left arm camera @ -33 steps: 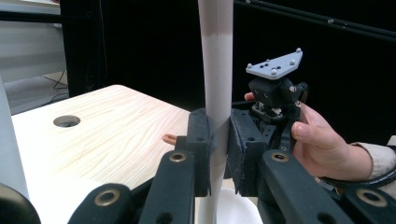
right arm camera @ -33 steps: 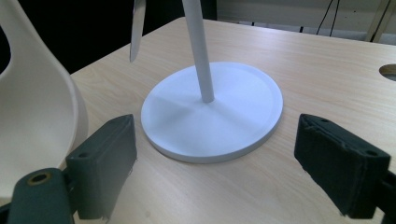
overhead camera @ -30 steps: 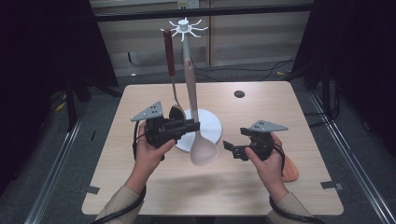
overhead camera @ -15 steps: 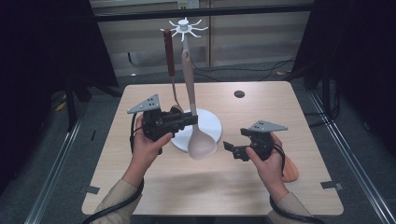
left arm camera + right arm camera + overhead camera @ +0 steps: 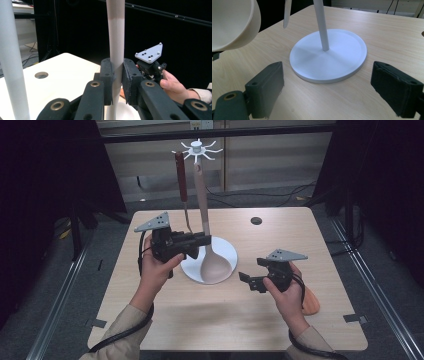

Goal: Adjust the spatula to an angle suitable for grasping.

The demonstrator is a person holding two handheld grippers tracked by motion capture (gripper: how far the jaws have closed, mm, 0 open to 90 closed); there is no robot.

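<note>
A white utensil rack stands mid-table on a round base (image 5: 192,270) (image 5: 342,50), its pole (image 5: 10,62) (image 5: 321,25) topped by a ring of hooks (image 5: 199,147). A red-handled utensil (image 5: 181,175) hangs from one hook. My left gripper (image 5: 204,239) (image 5: 117,75) is shut on the handle of a beige ladle (image 5: 215,265) (image 5: 116,37). The ladle is upright, bowl (image 5: 233,22) down over the base and handle top just under the hooks. To the right of the base, my right gripper (image 5: 245,281) (image 5: 328,82) is open and empty, facing it.
An orange object (image 5: 311,304) lies on the table under the right hand. A small round hole (image 5: 256,220) (image 5: 41,74) sits in the tabletop at the back right. The light wooden table (image 5: 280,330) has bare room in front.
The left gripper has risen with the ladle, so the bowl hangs higher over the base and the handle top is closer to the hooks. The right gripper has stayed where it was.
</note>
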